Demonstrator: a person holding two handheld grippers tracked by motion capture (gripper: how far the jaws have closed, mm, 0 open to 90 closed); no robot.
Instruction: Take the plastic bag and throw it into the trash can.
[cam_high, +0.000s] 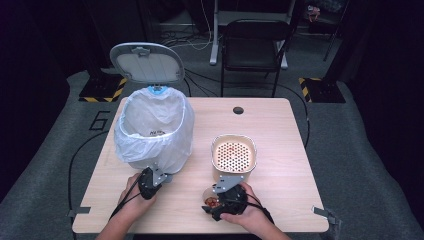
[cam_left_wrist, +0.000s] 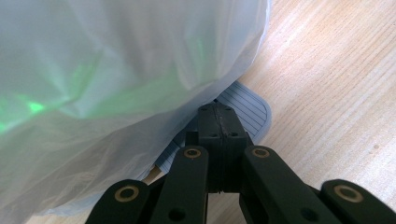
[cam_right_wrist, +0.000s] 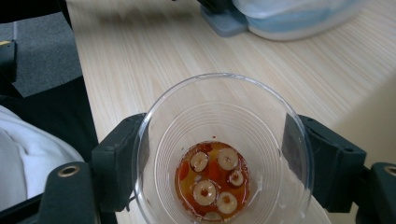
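Observation:
A clear plastic cup (cam_right_wrist: 219, 112) with red liquid and round sliced pieces (cam_right_wrist: 212, 186) in its bottom sits between the jaws of my right gripper (cam_right_wrist: 215, 154). The black pads (cam_right_wrist: 119, 158) lie against its wall on both sides. From above, the cup (cam_high: 209, 196) and the right gripper (cam_high: 213, 204) are near the table's front edge. Just behind them stands a beige pot with a perforated insert (cam_high: 233, 157). My left gripper (cam_left_wrist: 219, 121) is shut, its tip resting on the grey ribbed pedal (cam_left_wrist: 252, 109) of the bagged bin (cam_high: 155, 125), whose lid (cam_high: 147, 62) stands raised.
The white bin bag (cam_left_wrist: 116, 70) bulges over the left gripper (cam_high: 159, 177). The wooden table (cam_high: 280, 150) has a round cable hole (cam_high: 238, 110) at the back. A black chair (cam_high: 255, 45) stands on the floor beyond it.

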